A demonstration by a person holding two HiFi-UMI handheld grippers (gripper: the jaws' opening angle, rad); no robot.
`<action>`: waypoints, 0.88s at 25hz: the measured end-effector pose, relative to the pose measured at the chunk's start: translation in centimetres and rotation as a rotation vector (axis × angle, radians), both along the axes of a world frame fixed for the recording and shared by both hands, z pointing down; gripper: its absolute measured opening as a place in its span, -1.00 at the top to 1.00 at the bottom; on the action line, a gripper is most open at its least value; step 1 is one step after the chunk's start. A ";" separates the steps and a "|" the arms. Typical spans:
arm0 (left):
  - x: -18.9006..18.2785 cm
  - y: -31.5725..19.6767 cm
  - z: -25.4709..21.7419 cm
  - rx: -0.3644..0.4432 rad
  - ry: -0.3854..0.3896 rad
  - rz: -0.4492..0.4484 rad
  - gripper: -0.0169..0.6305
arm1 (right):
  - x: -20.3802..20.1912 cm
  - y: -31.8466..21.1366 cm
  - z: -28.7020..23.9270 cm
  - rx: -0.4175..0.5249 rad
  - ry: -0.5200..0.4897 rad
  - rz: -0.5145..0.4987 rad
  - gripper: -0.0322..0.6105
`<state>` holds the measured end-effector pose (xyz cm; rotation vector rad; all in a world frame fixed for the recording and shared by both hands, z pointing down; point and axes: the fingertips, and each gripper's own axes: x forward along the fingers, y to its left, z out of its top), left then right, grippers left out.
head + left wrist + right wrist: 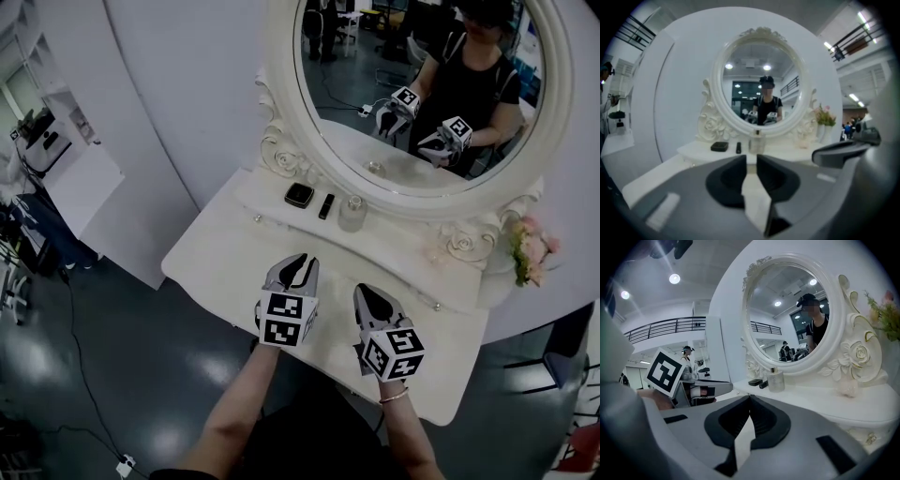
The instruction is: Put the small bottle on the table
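Bottle (352,212) on shelf (398,234) near black case (299,195); left gripper (302,259) slightly ajar, right gripper (367,292) closed, both empty.

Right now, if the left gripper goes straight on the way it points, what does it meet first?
Probably the small bottle on the vanity shelf, though depth is unclear.

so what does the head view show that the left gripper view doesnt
Only the head view: the marker cubes on the left gripper and right gripper, the person's forearms and the dark floor.
Only the left gripper view: the left jaws head-on, with a narrow gap and nothing in it, and the mirror's carved top.
Both: the small bottle, black case and black tube on the shelf below the mirror, plus the pink flowers.
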<state>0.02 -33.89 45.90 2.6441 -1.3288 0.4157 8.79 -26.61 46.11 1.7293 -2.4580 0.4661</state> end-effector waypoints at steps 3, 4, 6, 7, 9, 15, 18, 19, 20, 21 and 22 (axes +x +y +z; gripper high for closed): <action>-1.1 1.1 0.0 0.001 -0.006 -0.003 0.78 | -0.5 0.6 -0.2 0.005 0.003 -0.003 0.89; -1.4 1.4 0.1 0.000 -0.008 -0.005 0.80 | -0.6 0.7 -0.2 0.005 0.003 -0.002 0.89; -2.1 2.0 0.4 -0.005 -0.008 -0.009 0.83 | -0.9 1.1 -0.2 0.006 0.003 -0.002 0.89; -2.5 2.4 0.5 -0.007 -0.008 -0.013 0.85 | -1.0 1.2 -0.2 0.006 0.003 -0.002 0.89; -3.3 3.0 0.7 -0.010 -0.006 -0.022 0.89 | -1.4 1.4 -0.2 0.009 0.005 -0.005 0.89; -5.5 4.8 0.5 -0.019 0.013 -0.039 0.93 | -2.1 1.9 -0.5 0.014 0.010 -0.011 0.89; -6.3 5.4 0.4 -0.020 0.018 -0.038 0.93 | -2.4 2.0 -0.7 0.019 0.010 -0.012 0.89; -6.5 5.6 0.4 -0.019 0.018 -0.037 0.93 | -2.5 2.1 -0.8 0.020 0.010 -0.013 0.89; -6.7 5.7 0.4 -0.019 0.018 -0.038 0.93 | -2.6 2.1 -0.8 0.022 0.010 -0.013 0.89; -6.9 5.7 0.3 -0.019 0.019 -0.040 0.93 | -2.6 2.1 -0.9 0.024 0.010 -0.013 0.89; -7.1 5.8 0.4 -0.020 0.021 -0.042 0.93 | -2.7 2.1 -0.9 0.026 0.010 -0.013 0.89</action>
